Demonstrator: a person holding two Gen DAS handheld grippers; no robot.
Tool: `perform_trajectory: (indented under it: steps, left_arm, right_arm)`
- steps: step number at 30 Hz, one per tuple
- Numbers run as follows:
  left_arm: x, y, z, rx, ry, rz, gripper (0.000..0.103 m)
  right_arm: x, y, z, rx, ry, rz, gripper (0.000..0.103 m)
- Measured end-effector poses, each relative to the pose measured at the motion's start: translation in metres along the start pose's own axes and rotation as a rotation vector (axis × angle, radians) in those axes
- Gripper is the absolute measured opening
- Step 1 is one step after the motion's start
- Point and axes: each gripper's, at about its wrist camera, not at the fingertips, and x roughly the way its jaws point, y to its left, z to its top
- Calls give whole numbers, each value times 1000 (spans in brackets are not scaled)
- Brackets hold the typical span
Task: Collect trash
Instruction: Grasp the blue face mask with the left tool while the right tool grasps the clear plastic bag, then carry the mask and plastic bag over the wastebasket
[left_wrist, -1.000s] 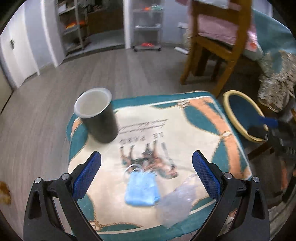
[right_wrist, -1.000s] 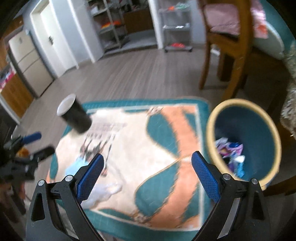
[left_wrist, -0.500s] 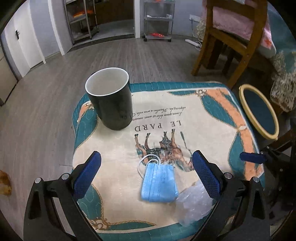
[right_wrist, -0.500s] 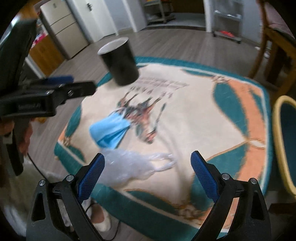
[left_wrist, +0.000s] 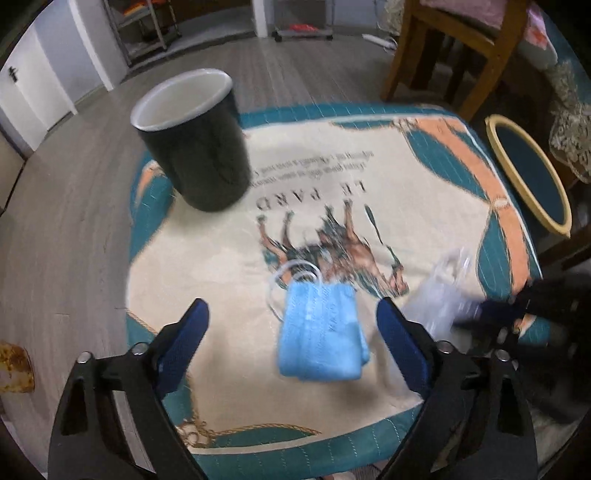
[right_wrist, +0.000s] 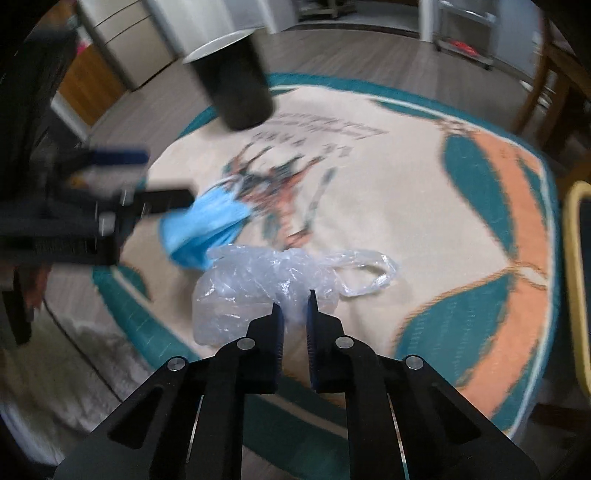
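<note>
Tablecloth (right_wrist: 388, 206): right gripper (right_wrist: 294, 308) pinching plastic bag (right_wrist: 258, 280)

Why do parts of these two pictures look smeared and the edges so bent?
Left wrist view: the fisheye lens bows the wooden floor; the crumpled clear plastic bag and the right gripper are motion-smeared, the folded blue face mask slightly soft. Right wrist view: the left gripper and the black cup with white inside are streaked, while the bag is fairly sharp.

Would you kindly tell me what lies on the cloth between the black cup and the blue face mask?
Only the printed cloth: between the black cup and blue face mask, the left wrist view shows bare fabric with lettering and horses.
</note>
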Motion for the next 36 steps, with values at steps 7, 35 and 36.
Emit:
perform_trajectory:
  steps: [7, 35, 36]
  left_arm:
    - [33, -14, -9, 70, 106, 27, 68]
    - [-35, -79, 53, 93, -159, -86, 14]
    - [-41, -91, 59, 104, -177, -100, 14]
  right_arm:
    - [-12, -39, 4, 129, -25, -89, 12]
    - [-152, -131, 14, 331, -329, -175, 12]
    - [-162, -141, 11, 349, -344, -183, 12]
